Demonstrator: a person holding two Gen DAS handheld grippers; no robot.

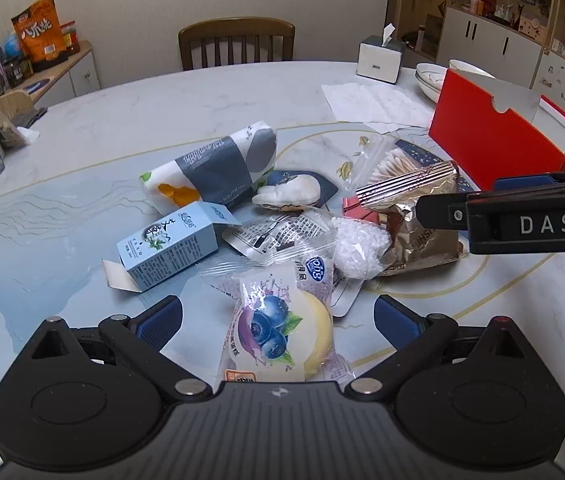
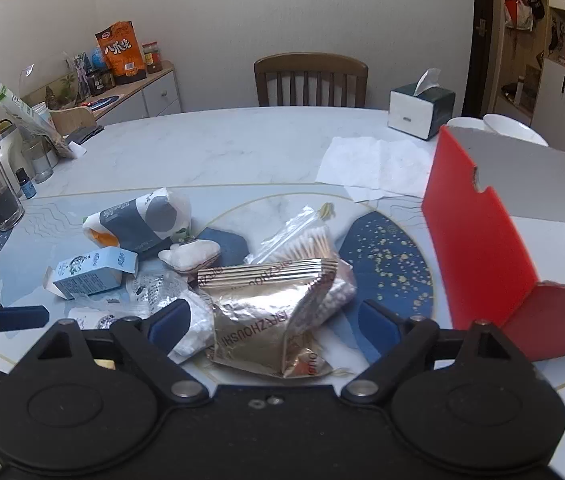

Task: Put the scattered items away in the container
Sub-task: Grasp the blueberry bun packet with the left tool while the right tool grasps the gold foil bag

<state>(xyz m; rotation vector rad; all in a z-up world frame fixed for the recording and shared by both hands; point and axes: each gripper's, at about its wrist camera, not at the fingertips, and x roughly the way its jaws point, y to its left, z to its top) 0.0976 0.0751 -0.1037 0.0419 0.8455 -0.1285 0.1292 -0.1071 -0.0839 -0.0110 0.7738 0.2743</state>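
Scattered packets (image 2: 266, 312) mid-table (image 2: 222, 152), open box (image 2: 482, 248) right, tissue box (image 2: 420, 110) behind

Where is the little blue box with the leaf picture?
In the left wrist view, the little blue box lies on the table, left side of the pile, just in front of the tissue pack, its flaps open.

— What am I seeing around the red box (image 2: 482, 248)?

— It's standing open and tilted. Left of it I'm seeing a gold foil snack bag (image 2: 266, 320) lying flat, cotton swabs in a clear bag (image 2: 306, 242) just behind that, and farther left a blue carton (image 2: 90, 272) lying on its side and a blueberry pastry packet (image 1: 278, 320).
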